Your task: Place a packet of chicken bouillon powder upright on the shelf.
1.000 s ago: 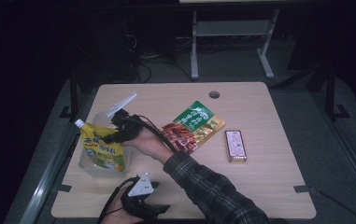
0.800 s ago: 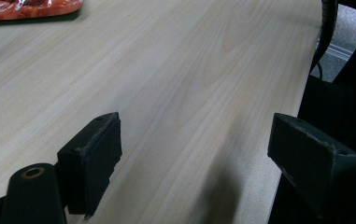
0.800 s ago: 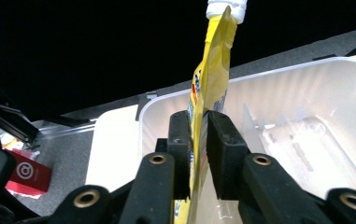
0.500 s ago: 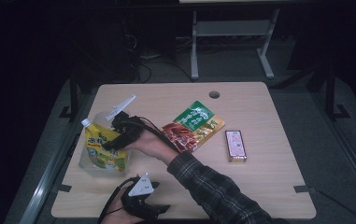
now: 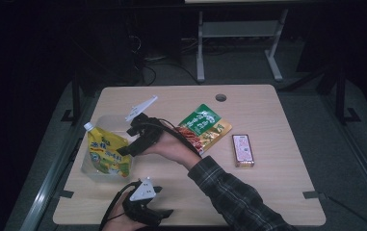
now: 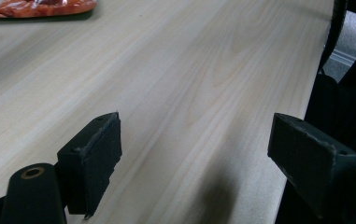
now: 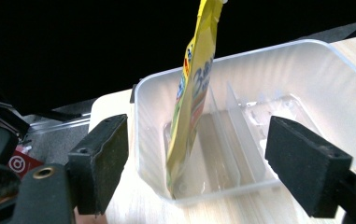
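The clear plastic bin (image 5: pixel 105 169) at the left side of the table (image 5: pixel 268 192) serves as landmark. Inside it stands the yellow spouted pouch (image 5: pixel 105 151), upright on edge and leaning against the bin's left end wall, its cap poking above the rim; in the right gripper view the pouch (image 7: pixel 192 93) sits left of a thin clear divider. Just right of the bin, the right gripper (image 5: pixel 129 148) faces it, its jaws having just been opening, now spread wide with nothing between them and the pouch clear of the pads. Near the table's front edge, below and right of the bin, the left gripper (image 5: pixel 164 214) rests with jaws wide apart over bare wood, holding nothing. Farther right of the bin lie a green-and-orange snack packet (image 5: pixel 205 126) and, beyond it, a small pink box (image 5: pixel 243 150). The placing step looks finished: the pouch is released in the bin. The next move likely calls for drawing the right gripper back without nudging the pouch, then reaching for the snack packet.
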